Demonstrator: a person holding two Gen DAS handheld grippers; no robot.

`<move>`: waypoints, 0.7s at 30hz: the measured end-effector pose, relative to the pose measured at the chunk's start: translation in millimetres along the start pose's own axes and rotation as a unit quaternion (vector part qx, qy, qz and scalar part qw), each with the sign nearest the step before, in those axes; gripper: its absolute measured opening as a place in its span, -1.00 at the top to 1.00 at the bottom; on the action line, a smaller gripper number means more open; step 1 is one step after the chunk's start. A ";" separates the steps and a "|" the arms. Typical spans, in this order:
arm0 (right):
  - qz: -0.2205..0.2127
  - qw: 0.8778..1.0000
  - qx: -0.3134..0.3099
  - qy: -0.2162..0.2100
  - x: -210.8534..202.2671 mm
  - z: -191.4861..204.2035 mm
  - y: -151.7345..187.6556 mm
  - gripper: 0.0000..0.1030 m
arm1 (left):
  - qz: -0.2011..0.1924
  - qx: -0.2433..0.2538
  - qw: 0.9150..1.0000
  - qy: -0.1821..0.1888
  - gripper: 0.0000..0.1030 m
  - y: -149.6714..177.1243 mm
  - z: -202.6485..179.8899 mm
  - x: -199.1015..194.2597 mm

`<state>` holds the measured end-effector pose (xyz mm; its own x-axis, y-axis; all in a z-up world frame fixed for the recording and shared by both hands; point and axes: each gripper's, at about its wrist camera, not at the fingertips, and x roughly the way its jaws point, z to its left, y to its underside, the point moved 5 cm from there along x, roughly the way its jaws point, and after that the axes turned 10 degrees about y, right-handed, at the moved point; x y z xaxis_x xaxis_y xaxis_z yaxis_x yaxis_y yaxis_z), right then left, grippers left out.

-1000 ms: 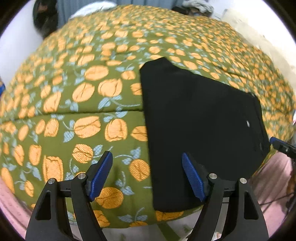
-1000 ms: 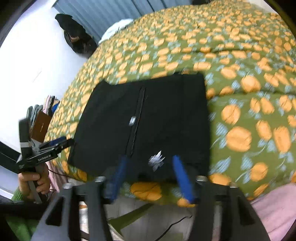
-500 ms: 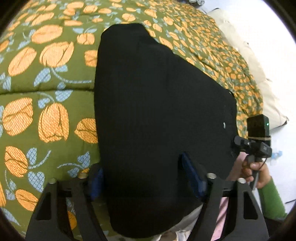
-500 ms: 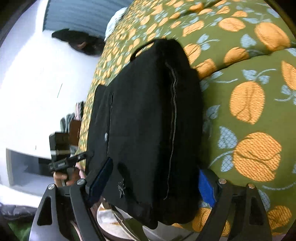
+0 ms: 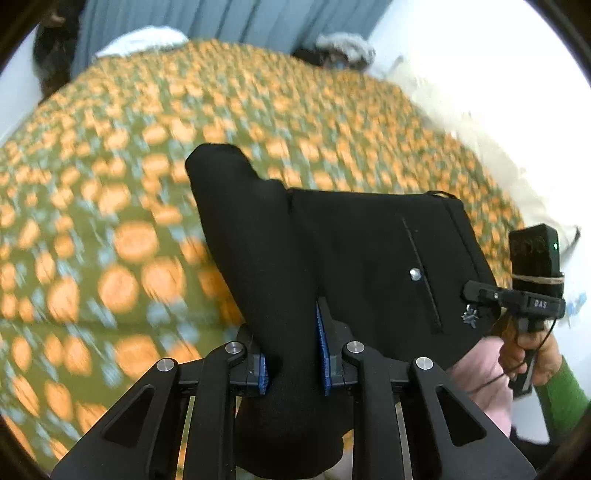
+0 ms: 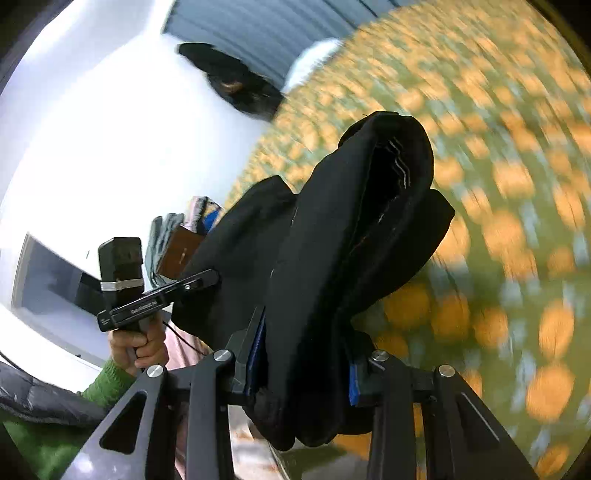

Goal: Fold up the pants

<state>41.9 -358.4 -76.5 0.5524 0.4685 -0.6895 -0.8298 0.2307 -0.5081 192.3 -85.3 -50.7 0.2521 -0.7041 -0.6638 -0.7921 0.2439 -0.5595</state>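
Bunching between both just-closed claws (image 5: 293, 354) (image 6: 303, 363), thick black pants (image 5: 351, 258) over blurred orange-flowered quilt (image 5: 110, 221).

A floral bedspread (image 5: 110, 221), white walls (image 6: 92, 129), grey-blue curtain (image 5: 236, 18).

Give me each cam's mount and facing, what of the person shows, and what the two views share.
Left wrist: sits on the left gripper, looking along its fingers, which clamp the pants, across the bedspread; right gripper, hand and green sleeve at right.
Right wrist: sits on the right gripper, clamped on bunched pants; left gripper, hand and green sleeve at left.
Shared: pants, bedspread, each other's gripper.
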 end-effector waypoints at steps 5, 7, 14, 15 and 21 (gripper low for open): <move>0.001 0.998 0.010 0.068 37.5 -30.9 -37.7 0.15 | -0.002 0.001 0.998 -0.070 0.08 -22.3 47.1 24.4; 0.050 0.982 0.028 0.180 67.4 -73.0 -25.8 -0.02 | 0.037 0.006 0.989 -0.142 -0.10 -6.2 77.3 51.4; -0.019 0.963 0.067 0.261 13.0 -71.5 0.1 -0.57 | -0.005 -0.003 0.980 -0.199 -0.52 28.4 82.1 4.3; -0.038 0.958 0.041 0.283 -1.9 -54.5 6.2 -0.97 | -0.016 0.009 0.977 -0.213 -0.68 32.2 73.3 -2.5; -0.045 0.939 -0.036 0.340 -20.1 10.0 42.7 -1.00 | -0.026 0.065 0.954 -0.291 -0.91 61.1 21.3 -32.3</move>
<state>-5.4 -349.5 -79.3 0.5627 -0.2089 -0.7998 -0.7833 0.1742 -0.5967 147.6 -33.5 -74.0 0.5850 -0.2380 -0.7753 -0.7041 0.3253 -0.6312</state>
